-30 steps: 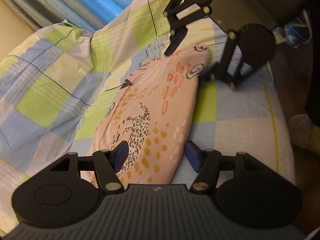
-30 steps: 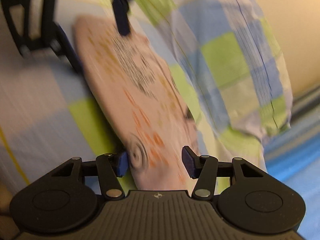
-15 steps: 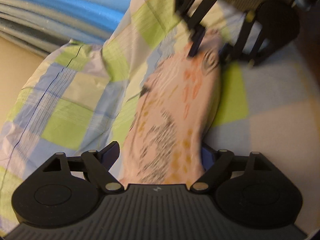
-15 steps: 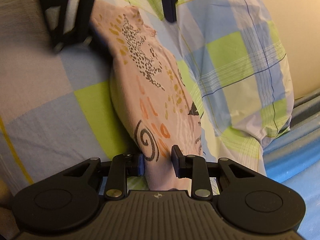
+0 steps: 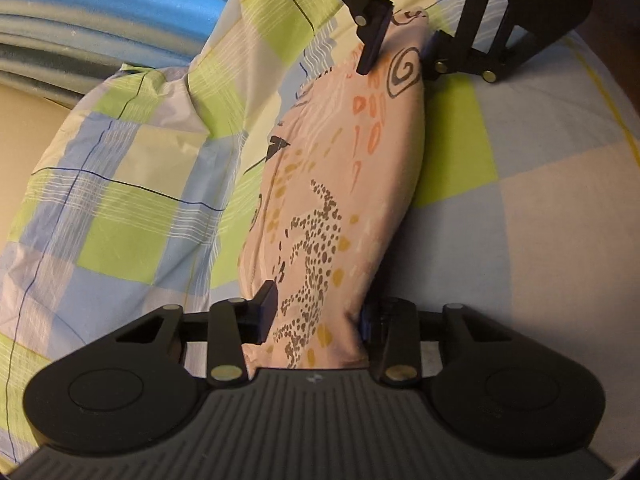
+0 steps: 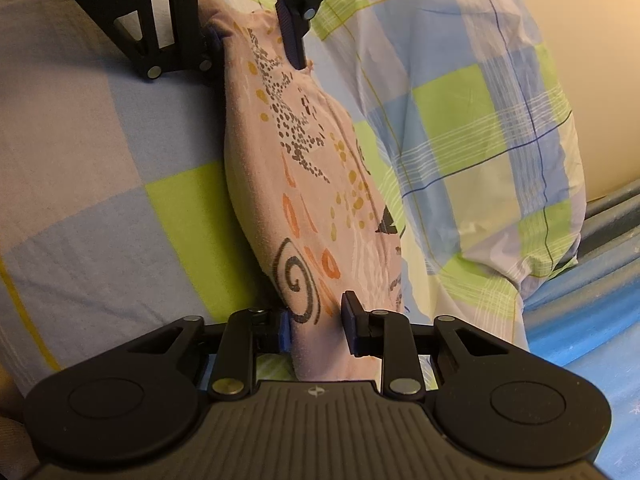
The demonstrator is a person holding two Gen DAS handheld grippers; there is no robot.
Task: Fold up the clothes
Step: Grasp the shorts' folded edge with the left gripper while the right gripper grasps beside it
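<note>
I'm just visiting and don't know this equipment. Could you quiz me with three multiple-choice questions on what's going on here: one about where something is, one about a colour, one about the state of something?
1. Where does the pink garment lie?
A. on a checked bedsheet
B. in a basket
C. on a chair

2. What colour is the spiral print on it?
A. bright green
B. dark grey
C. white

3. How are the left gripper and right gripper set?
A. both open, clear of the cloth
B. one only gripping
C. each shut on one end

Answers: 1 A, checked sheet surrounds it; 2 B, the coil is dark; 3 C, fingers pinch cloth at both ends.
</note>
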